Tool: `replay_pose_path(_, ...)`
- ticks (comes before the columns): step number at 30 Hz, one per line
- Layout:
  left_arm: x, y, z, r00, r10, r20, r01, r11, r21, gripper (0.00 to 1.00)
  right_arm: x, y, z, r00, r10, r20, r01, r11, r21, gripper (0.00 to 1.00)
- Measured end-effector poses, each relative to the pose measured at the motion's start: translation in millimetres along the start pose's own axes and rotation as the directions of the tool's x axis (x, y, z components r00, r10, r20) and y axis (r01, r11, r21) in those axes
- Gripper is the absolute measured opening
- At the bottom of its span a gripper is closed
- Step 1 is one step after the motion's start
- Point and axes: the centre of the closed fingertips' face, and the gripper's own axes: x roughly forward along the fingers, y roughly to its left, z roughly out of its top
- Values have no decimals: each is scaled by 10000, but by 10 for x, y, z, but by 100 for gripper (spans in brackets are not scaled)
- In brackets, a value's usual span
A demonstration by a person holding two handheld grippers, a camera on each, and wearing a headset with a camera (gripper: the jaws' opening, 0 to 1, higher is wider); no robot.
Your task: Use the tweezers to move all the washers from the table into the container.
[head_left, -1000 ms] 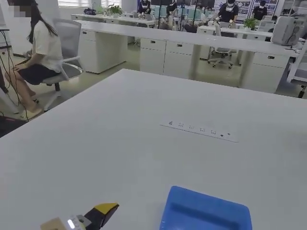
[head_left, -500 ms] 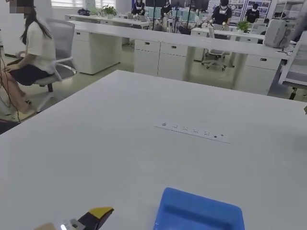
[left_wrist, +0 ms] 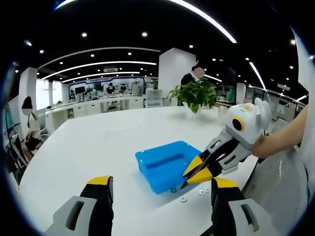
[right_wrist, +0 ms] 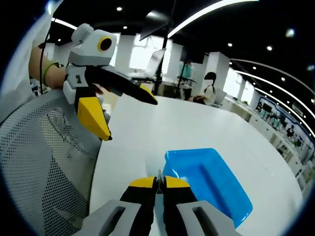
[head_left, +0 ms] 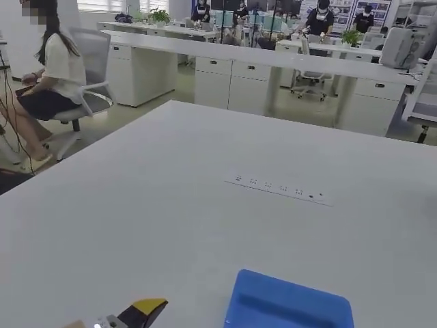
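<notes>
The blue container [left_wrist: 165, 164] lies on the white table [left_wrist: 88, 152], just ahead of my left gripper [left_wrist: 162, 183], whose jaws stand wide open with nothing between them. Several small washers [left_wrist: 183, 199] lie on the table at the container's near corner. My right gripper [left_wrist: 197, 172] comes in from the right, low over that corner. It is shut on thin metal tweezers [right_wrist: 158, 178], which point at the container [right_wrist: 209, 184]. The left gripper [right_wrist: 115, 105] hangs open at the left. In the head view a gripper [head_left: 140, 313] sits left of the container [head_left: 290, 304].
A power strip [head_left: 280, 188] is set into the table beyond the container. A mesh chair back [right_wrist: 44, 157] stands close beside the right gripper. A seated person [head_left: 51, 75] and more desks [head_left: 273, 68] are far off. A potted plant [left_wrist: 194, 93] stands past the table's end.
The head camera has shifted a little. The yellow gripper tip stays left of the blue container, slightly lower in the picture. Nothing else has visibly moved.
</notes>
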Motion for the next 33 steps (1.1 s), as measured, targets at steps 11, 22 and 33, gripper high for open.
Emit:
replay_pose_path(11,-14,30,-1,9999,138,56,-137,9999,-76,82,77,-45,-31,9999,-62,-108,58,9993,-374,1)
replay_pose_path(22,-7,23,-12,10000,94,-9,-94,10000,18,82,73,30,-67,9984,173,-537,-209,9976,-665,1)
replay_pose_path(33,-13,17,4,9999,83,72,-84,9999,125,81,-144,225,-158,9951,562,-812,-558,9984,70,1)
